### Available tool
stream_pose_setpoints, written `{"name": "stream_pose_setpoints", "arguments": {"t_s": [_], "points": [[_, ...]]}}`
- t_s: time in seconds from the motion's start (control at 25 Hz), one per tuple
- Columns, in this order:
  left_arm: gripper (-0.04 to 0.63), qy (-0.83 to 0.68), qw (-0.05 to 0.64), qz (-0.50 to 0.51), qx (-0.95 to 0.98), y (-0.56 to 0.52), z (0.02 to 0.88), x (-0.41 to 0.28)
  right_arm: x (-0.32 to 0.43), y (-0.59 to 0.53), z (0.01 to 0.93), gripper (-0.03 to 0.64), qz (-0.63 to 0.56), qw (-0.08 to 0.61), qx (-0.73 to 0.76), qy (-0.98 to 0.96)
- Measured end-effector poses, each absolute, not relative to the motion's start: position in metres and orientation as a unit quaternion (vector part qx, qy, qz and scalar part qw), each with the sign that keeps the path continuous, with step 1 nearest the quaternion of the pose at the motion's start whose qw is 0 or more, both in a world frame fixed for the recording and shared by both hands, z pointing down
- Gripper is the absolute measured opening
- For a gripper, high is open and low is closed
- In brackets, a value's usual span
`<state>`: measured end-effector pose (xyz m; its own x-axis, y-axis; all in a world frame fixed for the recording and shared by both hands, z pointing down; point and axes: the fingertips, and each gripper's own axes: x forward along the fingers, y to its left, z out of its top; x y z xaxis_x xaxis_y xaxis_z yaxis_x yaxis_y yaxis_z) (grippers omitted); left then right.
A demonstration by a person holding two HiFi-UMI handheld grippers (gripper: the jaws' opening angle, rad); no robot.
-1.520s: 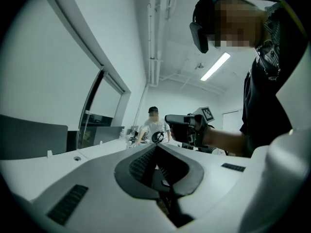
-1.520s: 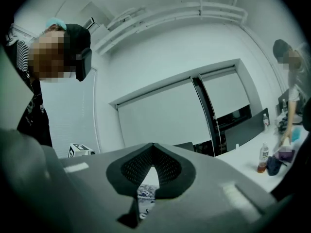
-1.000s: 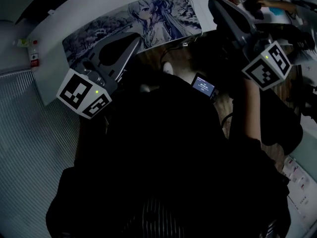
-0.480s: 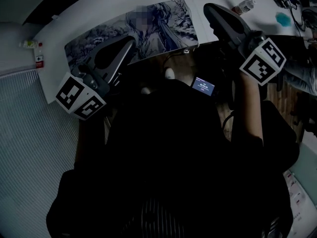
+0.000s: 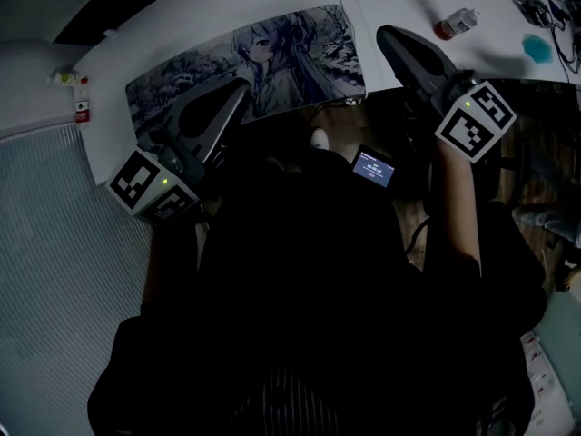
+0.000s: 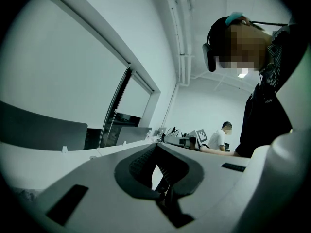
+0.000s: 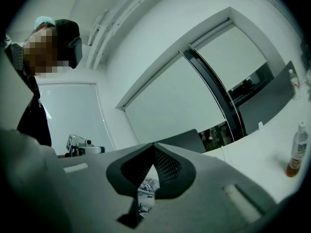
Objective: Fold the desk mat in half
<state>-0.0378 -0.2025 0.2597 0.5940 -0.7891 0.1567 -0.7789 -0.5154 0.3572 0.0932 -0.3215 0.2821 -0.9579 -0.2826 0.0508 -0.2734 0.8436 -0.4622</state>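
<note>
The desk mat (image 5: 272,66), printed with an anime drawing, lies flat and unfolded on the white desk (image 5: 218,25). My left gripper (image 5: 242,88) hovers over the mat's near edge, left of the middle. It is shut with nothing in it, and its jaw tips (image 6: 158,147) meet while it points up into the room. My right gripper (image 5: 383,33) is just off the mat's right end. Its jaws (image 7: 154,144) are also shut and empty. A strip of the mat (image 7: 146,198) shows below them. Neither gripper touches the mat.
A brown bottle (image 5: 457,23) (image 7: 296,152) and a blue object (image 5: 536,47) sit on the desk to the right. A small bottle (image 5: 82,107) stands at the desk's left end. A lit screen device (image 5: 374,167) hangs at my chest. A seated person (image 6: 217,139) is far off.
The head view has shifted, so more of the desk's right side shows. A hand at the top right is gone. Both grippers stay shut and nearly in place. The mat has not moved.
</note>
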Motion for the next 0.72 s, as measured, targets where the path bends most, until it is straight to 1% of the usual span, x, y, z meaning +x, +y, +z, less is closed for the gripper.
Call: {"name": "stream_pose_setpoints", "arguments": {"t_s": [0.36,0.56,0.72], "points": [[0.008,-0.457,0.221,-0.003,0.862,-0.203,0.278,-0.043,0.104,-0.347,0.347,0.005,-0.28,-0.037,-0.177,0.943],[0.008,-0.434,0.212,-0.009,0.875,-0.216,0.275,-0.048,0.107,-0.356,0.375,0.005,-0.307,-0.048,-0.203,0.929],[0.008,-0.41,0.213,-0.007,0.887,-0.224,0.277,-0.047,0.106,-0.355,0.415,0.005,-0.334,-0.083,-0.226,0.911]]}}
